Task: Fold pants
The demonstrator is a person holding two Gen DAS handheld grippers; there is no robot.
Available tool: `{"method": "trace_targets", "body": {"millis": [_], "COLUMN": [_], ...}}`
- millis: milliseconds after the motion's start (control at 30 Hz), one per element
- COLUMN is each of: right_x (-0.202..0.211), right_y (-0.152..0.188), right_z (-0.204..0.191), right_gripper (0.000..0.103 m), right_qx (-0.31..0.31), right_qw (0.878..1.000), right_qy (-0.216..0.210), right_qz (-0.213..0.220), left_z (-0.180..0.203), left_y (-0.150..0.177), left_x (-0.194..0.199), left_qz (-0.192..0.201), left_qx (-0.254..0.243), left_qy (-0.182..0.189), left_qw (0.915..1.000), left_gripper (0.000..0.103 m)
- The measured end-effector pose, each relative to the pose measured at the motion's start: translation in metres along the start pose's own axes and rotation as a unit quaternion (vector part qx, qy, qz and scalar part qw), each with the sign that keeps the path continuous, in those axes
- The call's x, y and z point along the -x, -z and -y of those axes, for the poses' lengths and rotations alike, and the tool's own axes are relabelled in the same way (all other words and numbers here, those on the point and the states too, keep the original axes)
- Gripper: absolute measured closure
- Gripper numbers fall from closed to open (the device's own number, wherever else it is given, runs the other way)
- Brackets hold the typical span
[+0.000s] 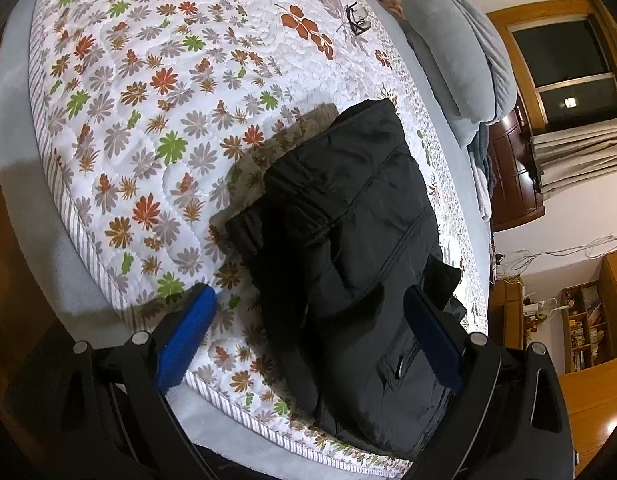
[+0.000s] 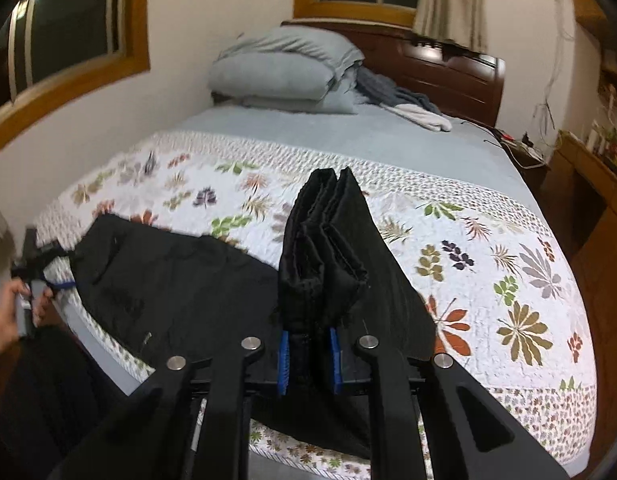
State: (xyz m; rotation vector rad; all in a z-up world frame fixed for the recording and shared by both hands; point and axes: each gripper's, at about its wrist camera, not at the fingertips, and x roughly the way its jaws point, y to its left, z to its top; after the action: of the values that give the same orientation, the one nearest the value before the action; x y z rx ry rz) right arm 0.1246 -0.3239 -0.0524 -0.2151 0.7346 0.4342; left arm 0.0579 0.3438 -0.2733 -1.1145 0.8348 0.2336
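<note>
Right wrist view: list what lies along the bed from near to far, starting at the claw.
Right claw clamped on the bunched black pants → flowered quilt → plain grey sheet → stacked grey pillows → dark wooden headboard.

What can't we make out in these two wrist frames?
- Small dark object far up the quilt, left wrist view: too small to identify.
- Left gripper, right wrist view: blurred at the frame edge.
- Pants hem, right wrist view: hidden inside the right gripper jaws.
</note>
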Motion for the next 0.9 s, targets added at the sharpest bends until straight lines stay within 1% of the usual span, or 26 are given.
{"method": "trace_targets", "body": {"millis": [167,267,333,400,533,600,633,833,900], "right_x": [-0.032,-0.051,-0.067,-0.082,-0.1,-0.11,-0.112,-0.128,-0.131], "right_y": [0.014,0.025,0.033,0.045,0.062,0.071,0.073,0.102,0.11], "right_z": [-0.045,-0.071,-0.091,-0.111,-0.132,-0.143,-0.145,-0.169,-0.173], "right_gripper": [0.088,0.088,0.088,0.088,0.088,0.088,0.088,0.087,0.082], "right_qx": [0.056,0.097,0.131,0.171,0.216,0.242,0.249,0.32,0.334], "right_qw": [0.998,0.993,0.987,0.979,0.966,0.957,0.954,0.928,0.922], "right_qy": [0.021,0.045,0.063,0.079,0.104,0.115,0.118,0.148,0.154], "right_qz": [-0.032,-0.05,-0.068,-0.083,-0.102,-0.112,-0.114,-0.122,-0.121], "left_z": [-0.003,-0.004,-0.005,-0.006,-0.006,-0.006,-0.006,-0.009,-0.009], "left_y": [0.0,0.0,0.001,0.002,0.003,0.004,0.003,0.004,0.005], "left_x": [0.001,0.001,0.002,0.002,0.003,0.002,0.002,0.002,0.002], "left_qz": [0.0,0.001,0.001,-0.001,-0.001,-0.002,-0.002,-0.002,-0.002], "left_qx": [0.005,0.006,0.008,0.006,0.006,0.007,0.008,0.01,0.009], "left_qy": [0.007,0.009,0.01,0.009,0.011,0.012,0.012,0.014,0.013], "left_qw": [1.0,0.9999,0.9999,0.9999,0.9999,0.9999,0.9999,0.9999,0.9999], "left_gripper": [0.009,0.009,0.009,0.009,0.009,0.009,0.009,0.009,0.009]}}
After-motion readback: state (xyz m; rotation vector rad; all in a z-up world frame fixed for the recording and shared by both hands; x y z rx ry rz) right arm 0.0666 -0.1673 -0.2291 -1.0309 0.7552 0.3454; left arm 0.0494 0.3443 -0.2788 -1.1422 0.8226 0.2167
